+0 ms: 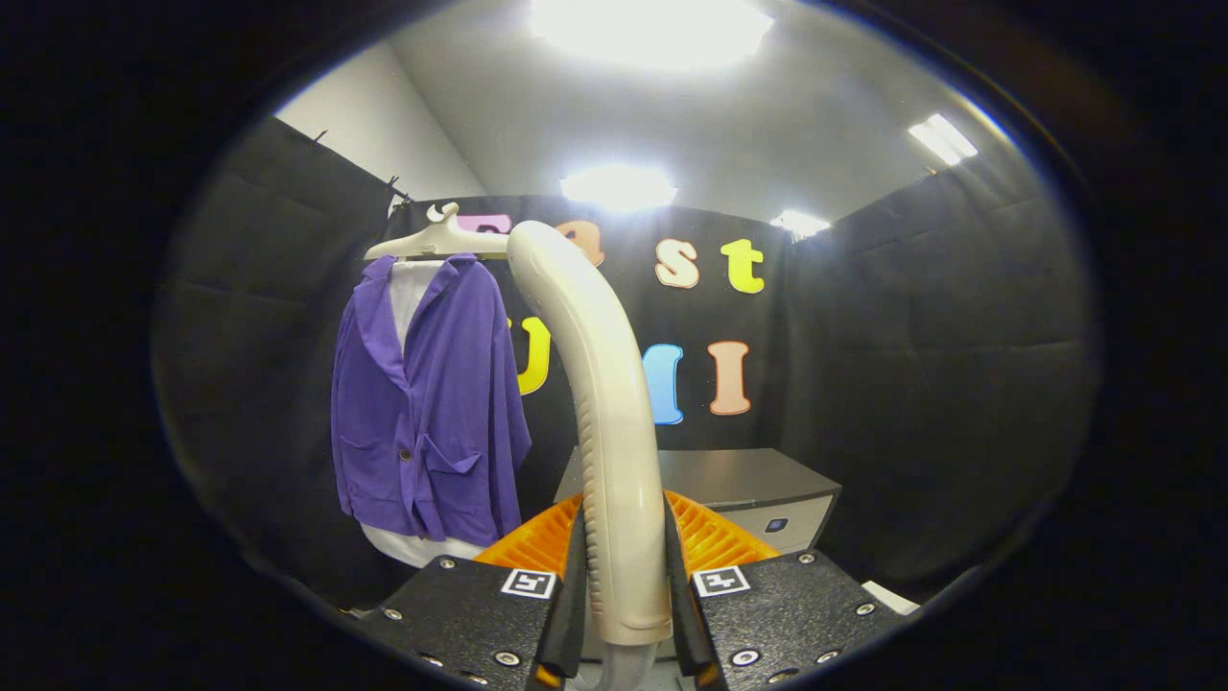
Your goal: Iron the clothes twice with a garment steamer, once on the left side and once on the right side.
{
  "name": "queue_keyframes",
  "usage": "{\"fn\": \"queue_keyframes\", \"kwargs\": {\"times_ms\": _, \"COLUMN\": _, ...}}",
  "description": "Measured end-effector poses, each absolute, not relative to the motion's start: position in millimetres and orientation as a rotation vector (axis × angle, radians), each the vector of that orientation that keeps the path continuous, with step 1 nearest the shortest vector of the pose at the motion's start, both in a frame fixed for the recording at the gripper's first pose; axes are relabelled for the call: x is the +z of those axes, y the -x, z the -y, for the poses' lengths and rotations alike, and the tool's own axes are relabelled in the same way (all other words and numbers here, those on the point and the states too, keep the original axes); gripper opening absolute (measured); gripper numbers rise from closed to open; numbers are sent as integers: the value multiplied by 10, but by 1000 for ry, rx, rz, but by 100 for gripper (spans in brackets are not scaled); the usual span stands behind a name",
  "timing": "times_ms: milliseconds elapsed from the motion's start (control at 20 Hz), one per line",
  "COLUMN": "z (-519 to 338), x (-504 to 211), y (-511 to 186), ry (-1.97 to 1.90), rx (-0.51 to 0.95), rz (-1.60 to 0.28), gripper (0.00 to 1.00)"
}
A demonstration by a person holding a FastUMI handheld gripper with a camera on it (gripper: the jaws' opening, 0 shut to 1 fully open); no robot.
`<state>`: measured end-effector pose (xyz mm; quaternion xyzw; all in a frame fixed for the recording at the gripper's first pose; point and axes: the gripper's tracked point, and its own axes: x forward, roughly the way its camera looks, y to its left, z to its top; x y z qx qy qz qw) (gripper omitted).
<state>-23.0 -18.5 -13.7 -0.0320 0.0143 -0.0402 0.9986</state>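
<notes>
A cream garment steamer [604,403] rises between my two fingers and curves up toward the hanger. My gripper [624,566] is shut on the steamer's handle, both fingers pressing its sides. A purple jacket [427,413] over a white shirt hangs on a white hanger [432,242] to the left of the steamer and well beyond the fingers. The steamer's head sits near the hanger's right end, apart from the jacket's cloth.
A grey cabinet [758,485] stands behind the steamer, against the black cloth wall. An orange ribbed part [715,542] shows just behind the fingers. Black cloth walls close in on the left and right.
</notes>
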Motion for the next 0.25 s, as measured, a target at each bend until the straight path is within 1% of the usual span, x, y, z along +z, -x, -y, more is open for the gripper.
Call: {"fn": "queue_keyframes", "kwargs": {"times_ms": 250, "z": 158, "x": -150, "y": 113, "ry": 65, "rx": -98, "rz": -53, "gripper": 38}}
